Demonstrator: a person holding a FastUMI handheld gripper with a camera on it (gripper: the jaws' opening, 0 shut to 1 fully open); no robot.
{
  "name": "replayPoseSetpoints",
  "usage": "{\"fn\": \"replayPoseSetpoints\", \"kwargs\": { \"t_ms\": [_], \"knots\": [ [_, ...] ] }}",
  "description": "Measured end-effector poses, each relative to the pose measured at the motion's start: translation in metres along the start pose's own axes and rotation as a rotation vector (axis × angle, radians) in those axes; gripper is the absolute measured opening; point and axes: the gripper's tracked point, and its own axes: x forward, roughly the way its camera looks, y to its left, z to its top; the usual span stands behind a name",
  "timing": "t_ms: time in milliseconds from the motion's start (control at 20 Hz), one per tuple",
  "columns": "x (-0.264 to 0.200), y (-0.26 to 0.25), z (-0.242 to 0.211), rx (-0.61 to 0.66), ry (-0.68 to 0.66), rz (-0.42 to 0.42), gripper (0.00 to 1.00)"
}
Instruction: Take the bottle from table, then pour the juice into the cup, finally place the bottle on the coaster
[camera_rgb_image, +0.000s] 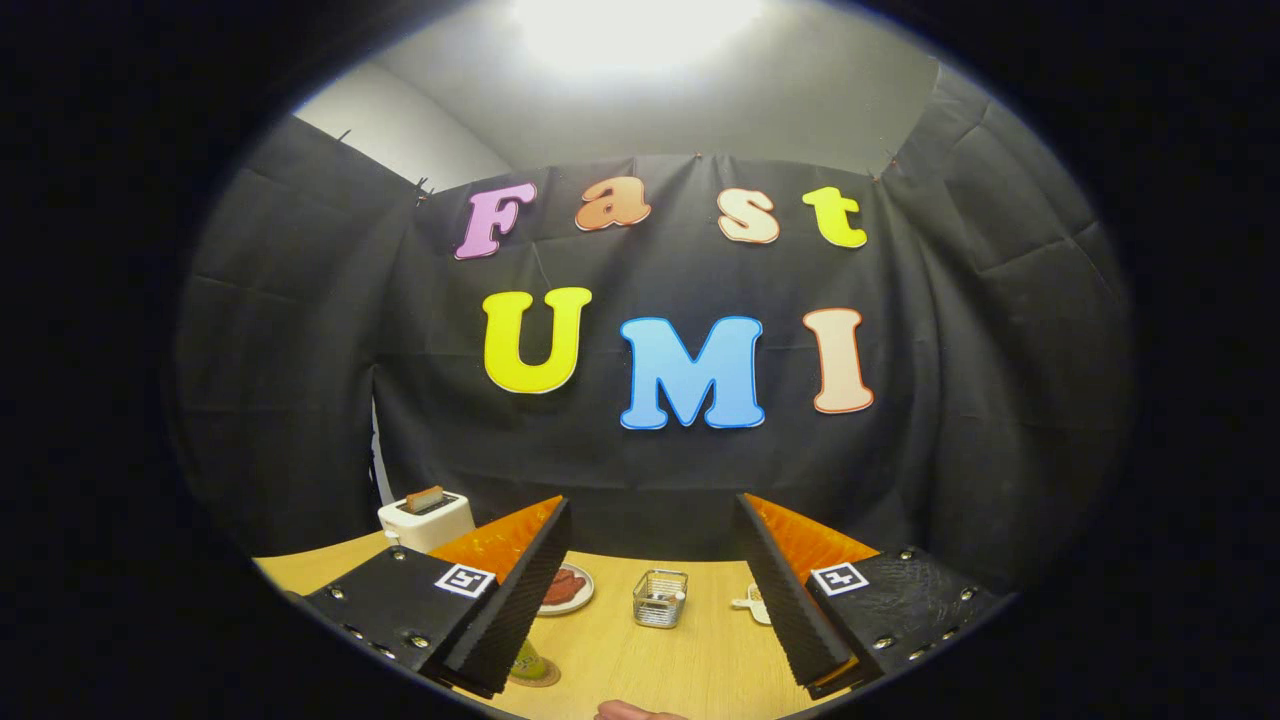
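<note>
My gripper (651, 502) is open, its fingers spread wide with nothing between them, held above a light wooden table (690, 660). A yellow-green object (526, 660), likely the bottle, peeks out from under the left finger and stands on a round brown coaster (545, 679). Most of it is hidden by that finger. A white cup-like item (750, 603) with a small handle shows beside the right finger, half covered by it.
A small wire basket (660, 598) stands on the table ahead, between the fingers. A plate with red food (570, 588) lies left of it. A white toaster (425, 518) holding a slice stands at the far left. A fingertip (630, 711) shows at the near edge.
</note>
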Motion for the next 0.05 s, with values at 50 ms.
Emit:
{"fn": "replayPoseSetpoints", "kwargs": {
  "t_ms": [50],
  "knots": [
    [-0.0007, -0.0071, -0.0042, -0.004, -0.005, -0.006, 0.99]
  ]
}}
